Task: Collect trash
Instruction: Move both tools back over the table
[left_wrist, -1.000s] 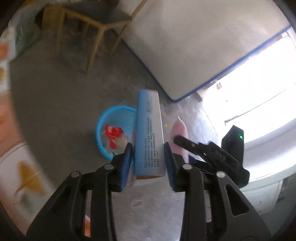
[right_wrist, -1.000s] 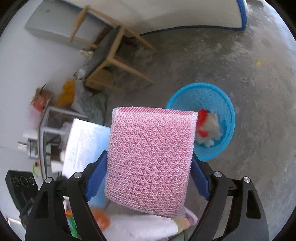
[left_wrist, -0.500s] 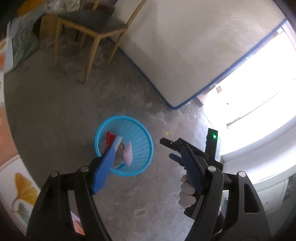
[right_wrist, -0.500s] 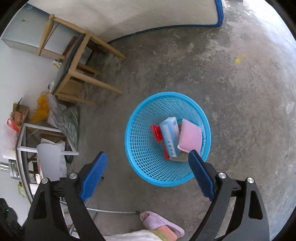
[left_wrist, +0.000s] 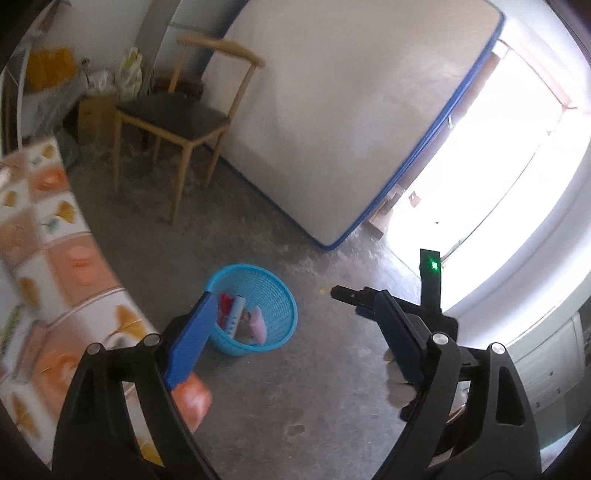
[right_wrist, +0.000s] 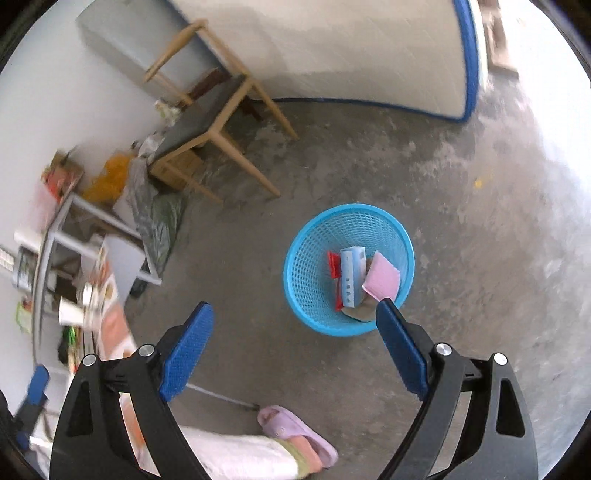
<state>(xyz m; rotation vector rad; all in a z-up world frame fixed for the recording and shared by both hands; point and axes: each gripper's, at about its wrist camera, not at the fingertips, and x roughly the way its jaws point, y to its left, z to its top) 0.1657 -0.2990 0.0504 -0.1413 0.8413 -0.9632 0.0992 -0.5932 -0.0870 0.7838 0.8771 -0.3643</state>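
A blue mesh basket (right_wrist: 306, 243) stands on the concrete floor; it also shows in the left wrist view (left_wrist: 280, 295). In it lie a light blue box (right_wrist: 351, 277), a pink sponge (right_wrist: 382, 277) and a red wrapper (right_wrist: 333, 263). My left gripper (left_wrist: 295, 306) is open and empty, high above the floor, with the basket between its fingers. My right gripper (right_wrist: 295, 317) is open and empty, also above the basket. The right gripper's tips (left_wrist: 354, 295) show in the left wrist view.
A wooden chair (left_wrist: 173, 114) stands by a leaning white mattress (left_wrist: 332, 110). A table with a patterned cloth (left_wrist: 40, 258) is at the left. A metal rack (right_wrist: 74, 236) with clutter stands by the wall. A person's foot in a purple slipper (right_wrist: 295, 435) is below.
Both grippers opened and dropped the blue box and the pink sponge into the basket. Both have since pulled up and back from the basket.
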